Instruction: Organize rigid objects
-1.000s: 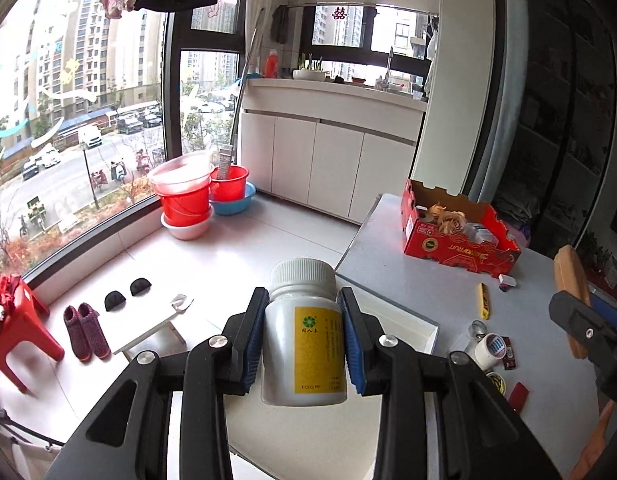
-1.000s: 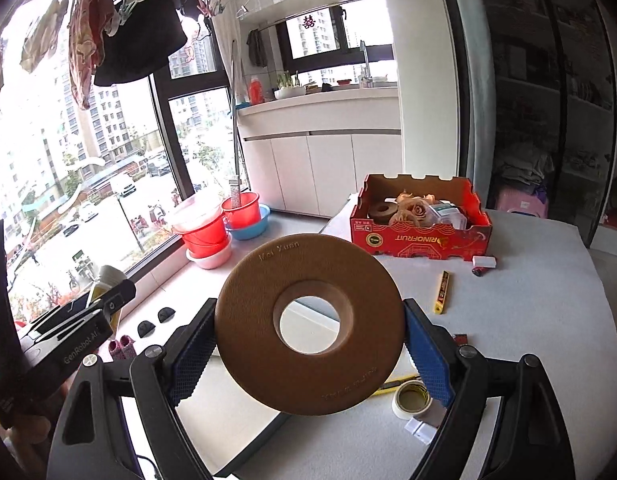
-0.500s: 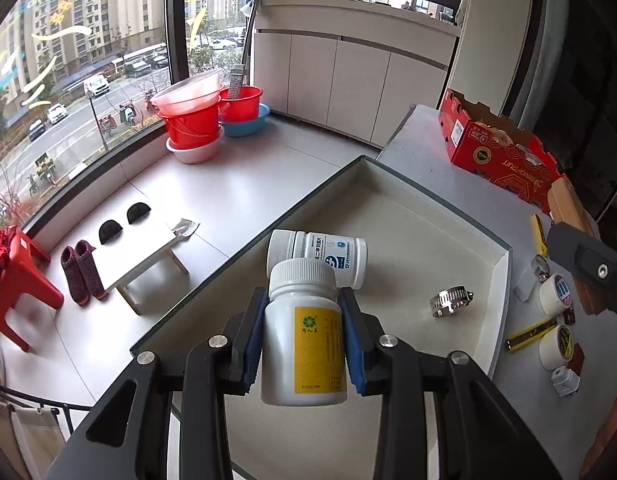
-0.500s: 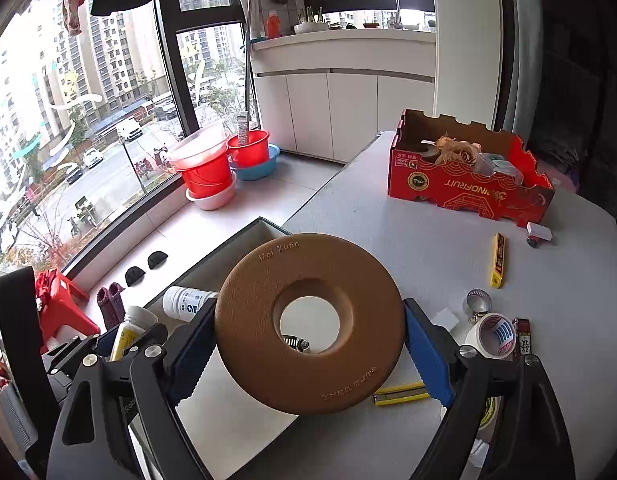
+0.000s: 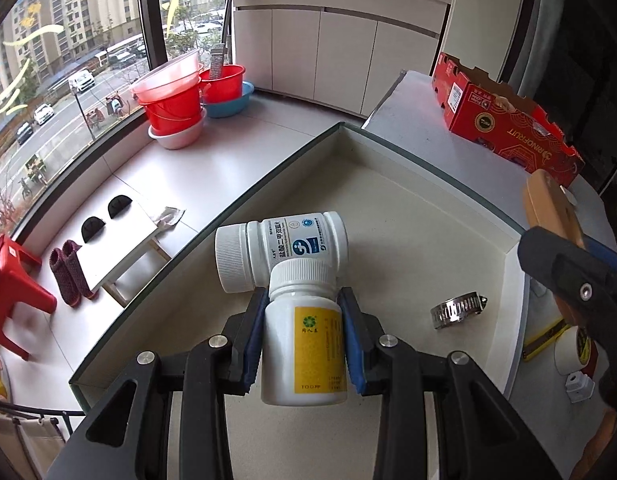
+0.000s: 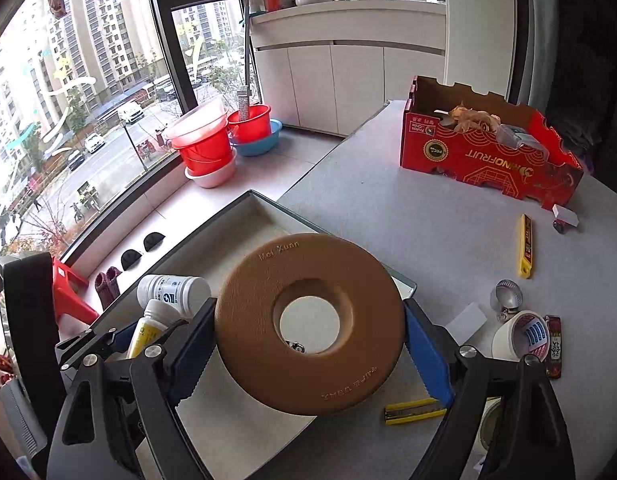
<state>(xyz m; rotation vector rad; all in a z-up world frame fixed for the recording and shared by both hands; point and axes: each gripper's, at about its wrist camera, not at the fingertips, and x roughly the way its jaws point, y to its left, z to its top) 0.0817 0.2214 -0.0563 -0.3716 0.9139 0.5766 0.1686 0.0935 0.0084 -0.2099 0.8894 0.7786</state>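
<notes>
Bottle with a yellow label [image 5: 304,336] sits clamped in the left claw [image 5: 304,336], blue pads pressed tight on both its sides, white cap pointing forward over the shallow cream tray [image 5: 408,216]. Right past that cap lies a second white bottle [image 5: 282,246], down on its side on the tray floor with its blue-printed label facing up and its ribbed cap toward the tray's left edge; the two look to be touching or just short of it, and the angle won't settle which. Off to the right on the tray floor rests a metal hose clamp [image 5: 458,310], well apart from both bottles. Over on the other side, the right claw [image 6: 310,326] is clamped on a brown ring [image 6: 310,326], a flat disc with a round hole, gripped at its left and right rims and held above the tray's near right part. From the right wrist view the bench [image 6: 408,208] is busy: a red cardboard box [image 6: 484,156] at the far end, a yellow utility knife [image 6: 525,246] lying alone, a roll of tape [image 6: 522,334] near the edge, another hose clamp [image 6: 508,294] just behind it, and a second yellow knife [image 6: 414,414] under the claw's right finger.
</notes>
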